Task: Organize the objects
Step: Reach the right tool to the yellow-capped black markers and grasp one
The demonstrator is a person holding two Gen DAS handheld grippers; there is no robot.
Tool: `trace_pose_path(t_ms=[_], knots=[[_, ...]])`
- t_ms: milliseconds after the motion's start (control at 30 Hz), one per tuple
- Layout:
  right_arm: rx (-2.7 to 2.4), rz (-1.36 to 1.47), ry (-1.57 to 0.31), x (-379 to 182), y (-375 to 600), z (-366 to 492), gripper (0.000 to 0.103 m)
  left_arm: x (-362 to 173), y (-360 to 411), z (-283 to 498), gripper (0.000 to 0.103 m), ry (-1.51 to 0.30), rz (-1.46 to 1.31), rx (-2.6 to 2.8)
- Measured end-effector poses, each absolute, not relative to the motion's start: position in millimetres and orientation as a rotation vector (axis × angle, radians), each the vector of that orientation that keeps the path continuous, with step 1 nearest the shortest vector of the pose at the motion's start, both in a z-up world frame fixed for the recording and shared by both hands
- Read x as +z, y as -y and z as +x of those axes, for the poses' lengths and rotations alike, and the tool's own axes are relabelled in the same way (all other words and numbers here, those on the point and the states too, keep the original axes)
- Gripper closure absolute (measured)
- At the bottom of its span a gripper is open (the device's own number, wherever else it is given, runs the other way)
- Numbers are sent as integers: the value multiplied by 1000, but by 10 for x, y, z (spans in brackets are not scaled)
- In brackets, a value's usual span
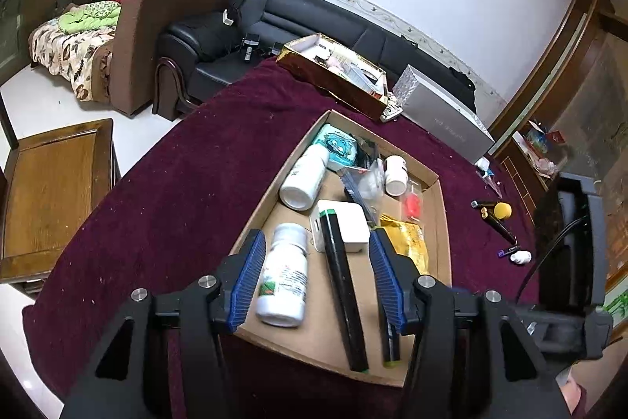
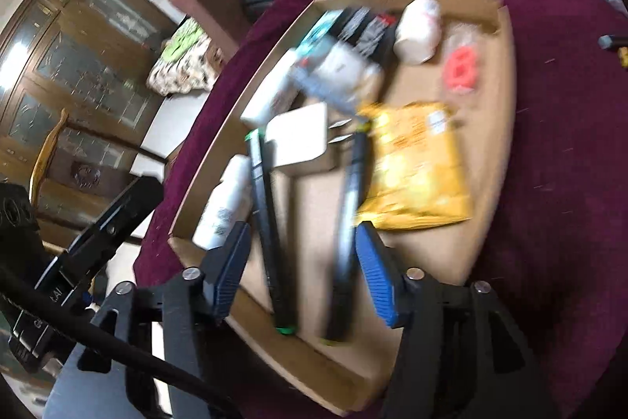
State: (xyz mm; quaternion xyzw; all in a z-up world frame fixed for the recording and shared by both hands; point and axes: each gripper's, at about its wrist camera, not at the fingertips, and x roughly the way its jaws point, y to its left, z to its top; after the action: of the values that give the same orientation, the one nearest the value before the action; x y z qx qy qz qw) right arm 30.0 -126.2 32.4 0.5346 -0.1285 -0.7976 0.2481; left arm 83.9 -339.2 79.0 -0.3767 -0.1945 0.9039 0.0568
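**A:** So what were our grippers doing at that point?

**B:** We had the left gripper (image 1: 314, 250) with its blue pads (image 1: 247, 277) spread apart and nothing pinched. It hung over the near end of the cardboard tray (image 1: 441, 218). Seen between its pads were a white pill bottle (image 1: 284, 281) and a long black marker with a green tip (image 1: 341, 285), both lying loose on the tray floor.

**A:** And the right one?

**B:** Same deal. Our right gripper (image 2: 302, 242) had its fingers apart too, gripping nothing, above the tray (image 2: 482, 128). That view was blurry, but we saw two dark markers (image 2: 271, 222) lying between the pads.

**A:** Rest of the tray?

**B:** Deeper in the tray sat a white square box (image 1: 347, 222), a yellow packet (image 1: 408, 242), a second white bottle (image 1: 306, 177) and a small one (image 1: 394, 173). Right of the tray, out on the maroon cloth (image 1: 176, 207), lay a yellow-tipped pen (image 1: 498, 218).
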Motion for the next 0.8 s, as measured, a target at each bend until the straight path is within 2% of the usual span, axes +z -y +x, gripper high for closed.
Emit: trace_pose_path(t_ms=[167,200,300,367,467,533,800], knots=[[-2453,1260,222,697,802,514,47,847,3236,911,54,559,-1131,2740],[-2533,1192,185,799,692,596,45,864,3192,921,54,554,-1129,2737],[-2765,968,96,1107,419,826,19,920,3029,952,54,527,-1123,2720],[-2901,827,82,1267,171,962,19,965,2872,959,54,484,-1122,2710],[-3003,751,195,1387,-246,1036,17,995,2648,966,54,430,-1124,2682],[-2995,833,347,1333,-590,948,17,1015,2490,994,54,395,-1133,2664],[-2899,1143,669,967,-1785,648,17,990,1761,1004,54,239,-1202,2551]])
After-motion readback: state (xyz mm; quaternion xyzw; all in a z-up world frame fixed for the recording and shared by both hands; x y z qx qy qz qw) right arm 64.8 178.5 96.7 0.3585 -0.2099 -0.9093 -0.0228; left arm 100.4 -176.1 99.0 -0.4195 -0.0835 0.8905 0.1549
